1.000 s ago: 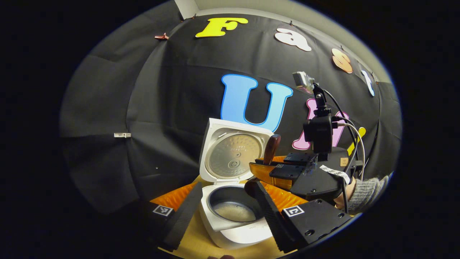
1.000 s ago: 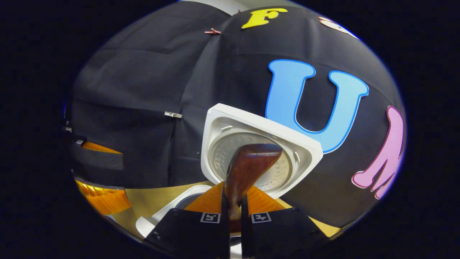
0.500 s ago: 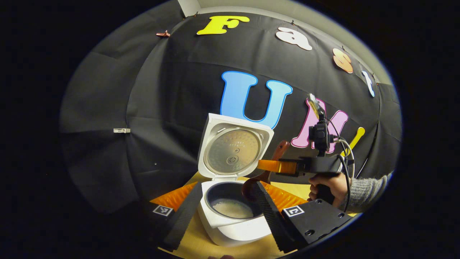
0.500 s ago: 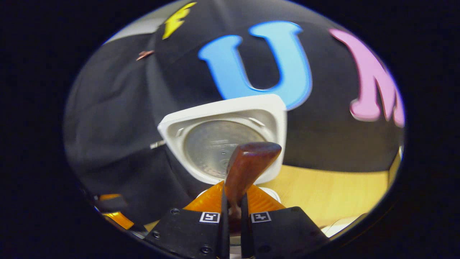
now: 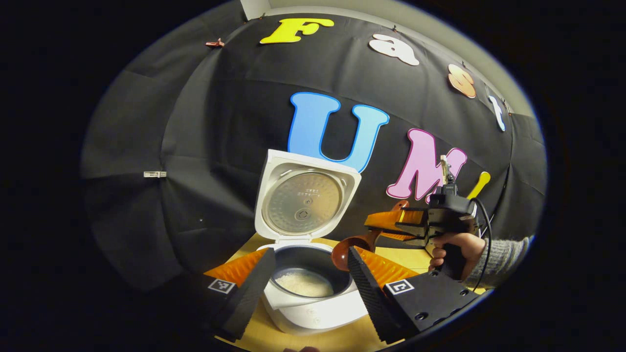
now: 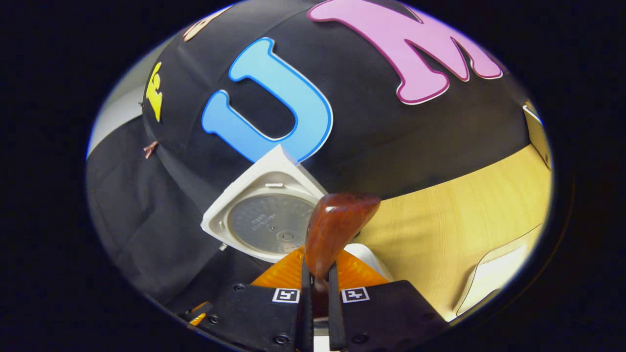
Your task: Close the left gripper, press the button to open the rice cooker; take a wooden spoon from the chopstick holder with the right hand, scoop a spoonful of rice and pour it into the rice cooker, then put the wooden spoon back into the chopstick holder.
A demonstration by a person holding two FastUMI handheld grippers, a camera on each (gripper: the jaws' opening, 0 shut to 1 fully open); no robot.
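Black cloth is hanging as the booth's back wall behind a pale wooden worktop, and near the worktop's front edge in the left gripper view a white rice cooker is sitting with its lid standing open and upright at the back. White rice is lying in the bottom of the dark inner pot. The left gripper is hovering in front of the cooker with its two fingers spread wide apart, one on each side of the pot, gripping nothing. To the right of the cooker a hand with a grey knitted sleeve is holding the right gripper, which is clamping the handle of a wooden spoon; the spoon is tilting with its bowl down, just above the pot's right rim. In the right gripper view the right gripper's fingers are pressing together on the spoon handle, which is pointing forward toward the open lid.
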